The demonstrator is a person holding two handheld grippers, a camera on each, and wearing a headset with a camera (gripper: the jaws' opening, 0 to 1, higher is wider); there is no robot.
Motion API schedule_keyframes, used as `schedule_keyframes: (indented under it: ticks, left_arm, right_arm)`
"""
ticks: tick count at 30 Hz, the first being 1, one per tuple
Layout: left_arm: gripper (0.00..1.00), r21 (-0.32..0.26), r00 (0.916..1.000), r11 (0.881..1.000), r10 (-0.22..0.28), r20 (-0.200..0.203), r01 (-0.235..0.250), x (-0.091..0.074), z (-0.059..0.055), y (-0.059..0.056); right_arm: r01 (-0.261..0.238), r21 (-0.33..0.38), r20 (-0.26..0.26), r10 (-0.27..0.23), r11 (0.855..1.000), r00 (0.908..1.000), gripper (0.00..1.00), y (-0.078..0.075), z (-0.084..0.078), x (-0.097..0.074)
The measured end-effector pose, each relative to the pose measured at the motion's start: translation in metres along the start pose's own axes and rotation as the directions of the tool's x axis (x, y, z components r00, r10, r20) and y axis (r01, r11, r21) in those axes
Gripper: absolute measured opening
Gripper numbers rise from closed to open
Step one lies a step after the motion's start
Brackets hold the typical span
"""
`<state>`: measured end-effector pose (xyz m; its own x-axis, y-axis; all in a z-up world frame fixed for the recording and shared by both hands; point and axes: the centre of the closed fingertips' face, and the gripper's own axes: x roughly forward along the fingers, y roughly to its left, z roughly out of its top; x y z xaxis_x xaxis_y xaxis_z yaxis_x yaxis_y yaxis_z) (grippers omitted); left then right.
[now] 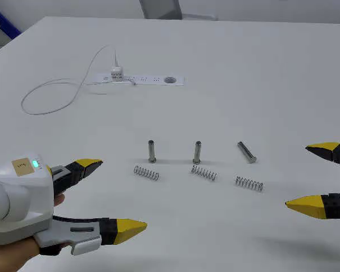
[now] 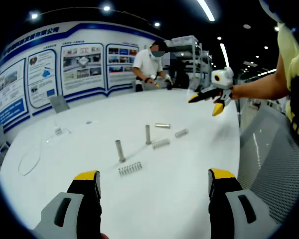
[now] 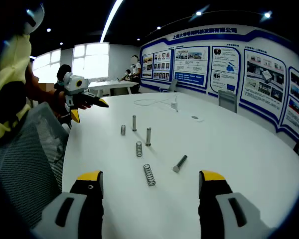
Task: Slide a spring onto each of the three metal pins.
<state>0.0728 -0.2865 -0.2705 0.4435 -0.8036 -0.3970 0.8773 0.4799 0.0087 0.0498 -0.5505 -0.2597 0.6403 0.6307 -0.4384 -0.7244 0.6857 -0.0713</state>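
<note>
First step, nothing picked up yet.
Your left gripper and right gripper hovered empty, fingers apart; three springs lay on the table just in front of three pins, the right pin lying flat. Next, pinching one spring was called for.

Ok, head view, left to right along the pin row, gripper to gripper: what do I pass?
left gripper → left upright pin → middle upright pin → pin lying on its side → right gripper. The springs overlap the pins sideways, so they are left out.
</note>
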Motion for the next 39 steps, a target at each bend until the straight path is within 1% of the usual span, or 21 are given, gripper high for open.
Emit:
schedule_keyframes:
  ticks: [9, 23, 30, 39]
  left_arm:
    - [0.91, -0.001, 1.0000, 1.000, 0.007, 0.005, -0.007, -0.0009, 0.0022, 0.0010]
    - [0.90, 0.002, 0.9999, 1.000, 0.012, 0.003, -0.012, -0.0019, 0.0020, 0.0013]
    - [0.90, 0.004, 1.0000, 1.000, 0.009, 0.001, -0.009, -0.0012, 0.0010, 0.0011]
    - [0.90, 0.008, 1.0000, 1.000, 0.006, 0.001, -0.006, -0.0013, 0.0027, 0.0001]
  right_arm:
    - [0.003, 0.000, -0.001, -0.003, 1.000, 1.0000, 0.79, -0.0002, 0.0012, 0.0013]
    - [0.006, 0.003, -0.005, -0.006, 1.000, 1.0000, 0.77, -0.0001, 0.0030, 0.0033]
    - [0.008, 0.006, -0.009, -0.008, 1.000, 0.9999, 0.76, -0.0018, 0.0024, 0.0021]
    - [0.017, 0.009, -0.012, -0.017, 1.000, 0.9998, 0.75, -0.0051, 0.0050, 0.0028]
